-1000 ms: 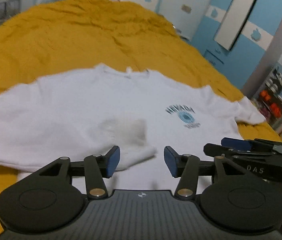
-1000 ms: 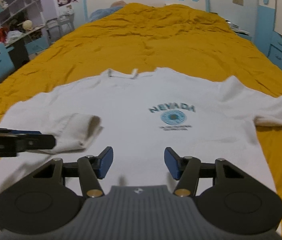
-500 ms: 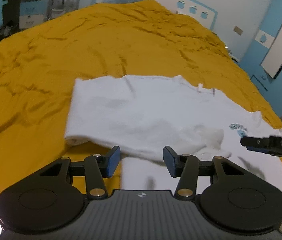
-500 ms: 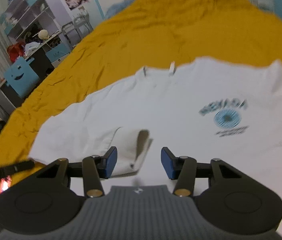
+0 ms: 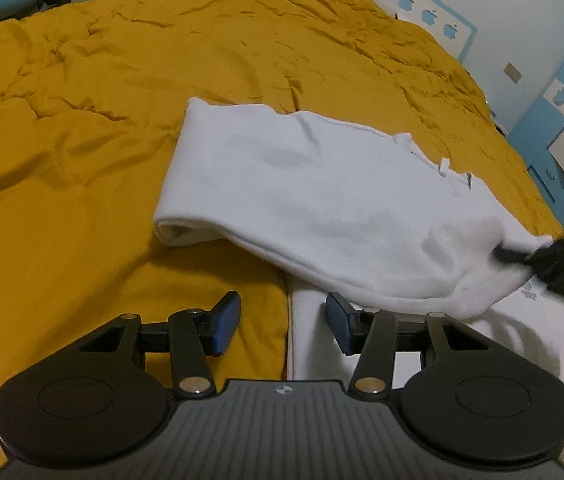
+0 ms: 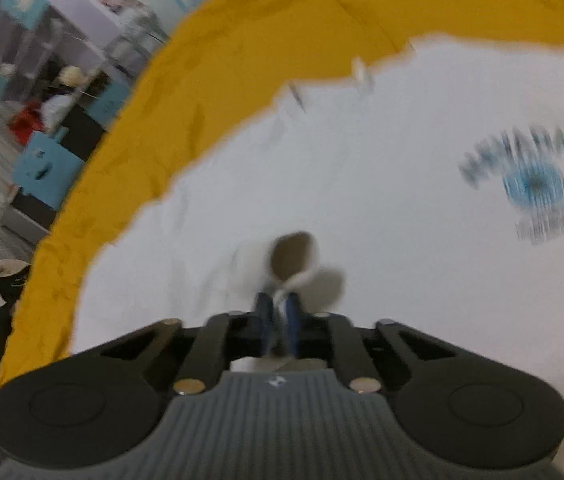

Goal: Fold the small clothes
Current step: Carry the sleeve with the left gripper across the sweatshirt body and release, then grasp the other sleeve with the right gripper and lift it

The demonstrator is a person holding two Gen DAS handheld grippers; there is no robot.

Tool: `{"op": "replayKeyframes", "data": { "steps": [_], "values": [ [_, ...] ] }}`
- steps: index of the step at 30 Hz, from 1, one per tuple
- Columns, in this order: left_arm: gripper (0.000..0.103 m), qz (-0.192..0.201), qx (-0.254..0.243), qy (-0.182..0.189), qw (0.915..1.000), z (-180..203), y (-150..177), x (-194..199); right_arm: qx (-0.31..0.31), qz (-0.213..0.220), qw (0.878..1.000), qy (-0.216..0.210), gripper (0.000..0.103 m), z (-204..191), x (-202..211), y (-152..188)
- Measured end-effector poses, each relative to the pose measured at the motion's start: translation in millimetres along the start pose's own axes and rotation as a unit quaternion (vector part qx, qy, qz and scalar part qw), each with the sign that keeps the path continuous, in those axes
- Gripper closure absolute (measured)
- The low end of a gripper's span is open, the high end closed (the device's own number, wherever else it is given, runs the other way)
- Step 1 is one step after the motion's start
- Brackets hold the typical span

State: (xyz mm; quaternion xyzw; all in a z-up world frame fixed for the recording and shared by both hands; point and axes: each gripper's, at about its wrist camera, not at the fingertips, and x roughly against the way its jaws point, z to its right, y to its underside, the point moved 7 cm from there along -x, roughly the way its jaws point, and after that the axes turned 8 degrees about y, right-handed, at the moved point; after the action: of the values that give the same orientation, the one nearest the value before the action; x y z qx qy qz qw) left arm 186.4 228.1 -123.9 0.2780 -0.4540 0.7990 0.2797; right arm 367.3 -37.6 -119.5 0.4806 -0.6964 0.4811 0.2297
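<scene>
Our R gripper [image 6: 279,316] has just snapped closed: a sec ago its jaws stood apart over the shirt [image 6: 382,208], half a sec ago they straddled the sleeve cuff [image 6: 294,254], now they're pinched tight on that cuff, cloth bunched between the pads. L gripper [image 5: 282,326] hasn't changed its spread, jaws apart w/ nothing in them, but it has swung out to the shirt's side edge; that edge now runs between its fingers, not gripped. Shirt lies flat on the yellow bed [image 5: 101,160], roughly mid-bed, sleeve doubled back over the body, print [image 6: 530,188] face up. We take this to mean the sleeve fold is under way, w/ the R hand set to carry the cuff inward & the L not yet committed. No containers in view, so nothing to report there.
</scene>
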Motion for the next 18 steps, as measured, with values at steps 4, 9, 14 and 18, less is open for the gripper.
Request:
{"op": "replayKeyframes", "data": {
  "steps": [4,9,14,18],
  "values": [
    [0.041,0.008,0.02,0.011,0.9997,-1.5,-5.0,-13.7,0.037,0.065,0.996,-0.044,0.102,-37.7,39.8,-48.4],
    [0.041,0.02,0.041,0.013,0.9989,-4.7,-11.0,-24.4,0.074,0.126,0.986,-0.079,0.103,-76.7,83.1,-97.1],
    [0.041,0.032,0.061,0.009,0.9976,-5.3,-23.4,-38.3,0.083,0.156,0.981,-0.084,0.103,-88.9,106.0,-124.9],
    [0.045,0.03,0.054,0.001,0.9981,-5.7,-26.1,-48.1,0.085,0.181,0.977,-0.076,0.103,-84.7,123.6,-148.9]
  ]
}}
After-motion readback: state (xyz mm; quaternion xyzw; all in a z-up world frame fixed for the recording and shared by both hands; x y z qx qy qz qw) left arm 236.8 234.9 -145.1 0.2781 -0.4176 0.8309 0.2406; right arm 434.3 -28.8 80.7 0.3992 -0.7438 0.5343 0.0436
